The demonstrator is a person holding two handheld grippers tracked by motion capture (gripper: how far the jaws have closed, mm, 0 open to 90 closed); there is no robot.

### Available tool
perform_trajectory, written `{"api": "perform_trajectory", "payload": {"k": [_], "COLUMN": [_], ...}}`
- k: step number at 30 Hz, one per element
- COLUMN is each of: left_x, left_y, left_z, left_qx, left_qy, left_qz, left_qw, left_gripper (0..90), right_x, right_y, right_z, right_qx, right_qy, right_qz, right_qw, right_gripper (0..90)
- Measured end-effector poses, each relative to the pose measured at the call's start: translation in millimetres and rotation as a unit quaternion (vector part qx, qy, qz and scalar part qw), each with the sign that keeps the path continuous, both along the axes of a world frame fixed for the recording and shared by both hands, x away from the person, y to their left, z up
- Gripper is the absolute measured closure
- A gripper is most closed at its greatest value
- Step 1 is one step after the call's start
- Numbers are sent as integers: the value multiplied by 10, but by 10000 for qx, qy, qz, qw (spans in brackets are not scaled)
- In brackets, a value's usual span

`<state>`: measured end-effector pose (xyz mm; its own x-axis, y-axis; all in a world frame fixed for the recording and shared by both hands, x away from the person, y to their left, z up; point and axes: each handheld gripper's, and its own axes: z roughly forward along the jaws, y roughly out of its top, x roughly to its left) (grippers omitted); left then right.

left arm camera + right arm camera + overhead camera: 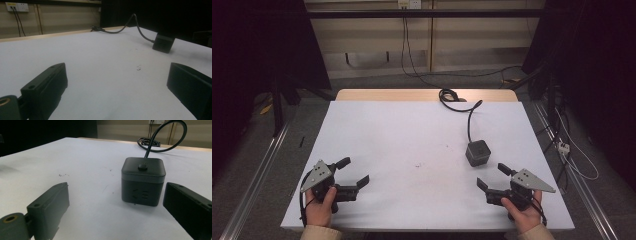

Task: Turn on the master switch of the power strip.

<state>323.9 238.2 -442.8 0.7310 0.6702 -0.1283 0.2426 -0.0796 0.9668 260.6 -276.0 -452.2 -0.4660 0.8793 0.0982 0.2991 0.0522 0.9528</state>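
black cube socket [143, 181] | upright, corded, button on top | table's right half, possibly unplugged

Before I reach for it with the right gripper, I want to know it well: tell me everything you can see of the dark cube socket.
The cube socket is a dark grey, matte, plastic-looking block with rounded edges. A round button sits on its top, and outlet slots show on the side facing the right gripper. It stands upright on the white table, right of centre. A black cable runs from it to a coil at the far edge. Nothing else touches it.
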Motion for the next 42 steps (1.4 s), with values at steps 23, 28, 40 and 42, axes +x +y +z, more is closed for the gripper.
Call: {"api": "perform_trajectory", "payload": {"k": [23, 28, 40, 42], "left_x": [0, 0, -1, -1], "left_y": [-14, -19, -26, -28], "left_z": [4, 6, 5, 5], "left_qx": [-30, -29, 9, -4], "left_qy": [-48, -60, -43, -50], "left_qz": [-88, -89, -96, -98], "left_qw": [9999, 9999, 9999, 9999], "left_gripper": [27, 27, 27, 27], "right_x": [100, 135, 246, 255], "right_y": [-7, -30, -67, -74], "right_z": [25, 43, 64, 67], "right_qx": [-165, -115, -122, -105], "right_qy": [12, 26, 67, 72], "right_qz": [-79, -148, -223, -220], "right_qw": [9998, 9998, 9997, 9997], "right_gripper": [68, 77, 118, 125]}}
